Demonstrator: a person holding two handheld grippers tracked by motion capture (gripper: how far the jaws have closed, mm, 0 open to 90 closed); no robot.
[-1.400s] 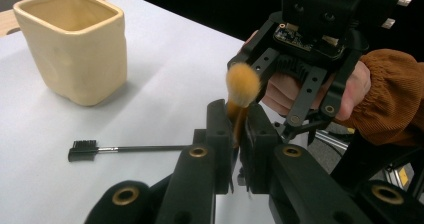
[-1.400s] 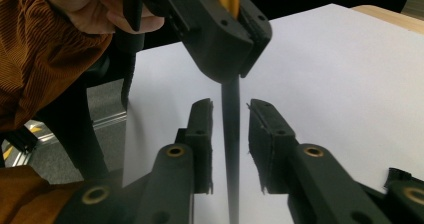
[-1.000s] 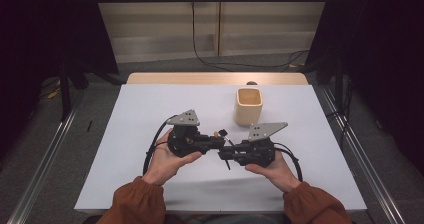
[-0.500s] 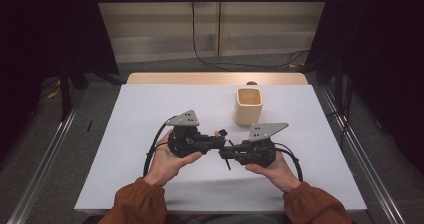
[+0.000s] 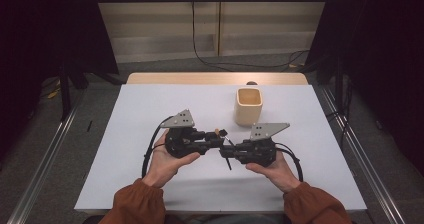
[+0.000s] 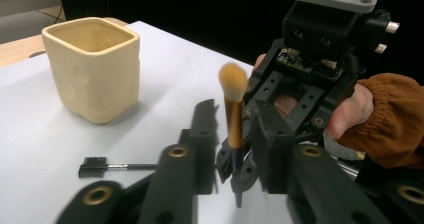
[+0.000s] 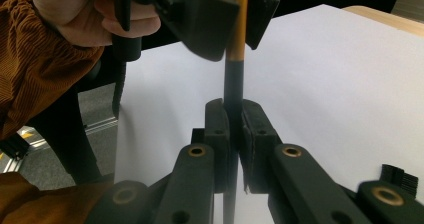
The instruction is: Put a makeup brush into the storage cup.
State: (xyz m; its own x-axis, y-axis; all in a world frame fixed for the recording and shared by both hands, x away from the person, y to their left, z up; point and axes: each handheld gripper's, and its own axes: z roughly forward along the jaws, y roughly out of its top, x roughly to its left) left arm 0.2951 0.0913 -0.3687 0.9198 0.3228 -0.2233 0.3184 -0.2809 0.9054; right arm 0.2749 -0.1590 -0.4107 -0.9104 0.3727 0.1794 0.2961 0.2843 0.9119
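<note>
Item: makeup brush [image 6: 233,115], gold ferrule, tan bristles, dark handle. Position: upright above the white table [image 5: 150,109], near its front centre, between the two grippers, which meet tip to tip.

Right gripper [image 7: 235,129]: jaws pressed closed on the brush's dark handle; the handle runs up between the pads. In the high view it [image 5: 231,148] sits in the person's right hand [image 5: 272,166], pointing left.

Left gripper [image 6: 232,134]: jaws have just been opening; the gold ferrule stands between them with a gap on either side, pads not pressing. In the high view it [image 5: 215,141] sits in the left hand [image 5: 162,161], pointing right.

Cup [image 5: 248,105]: cream, squarish, upright, on the table behind the grippers and a little right of them, apart from both.

Second brush [image 6: 107,166]: small, black head, thin handle, lying flat on the table under the grippers, in front of the cup.

Sleeves [image 5: 137,206]: rust-coloured, at the near edge.
</note>
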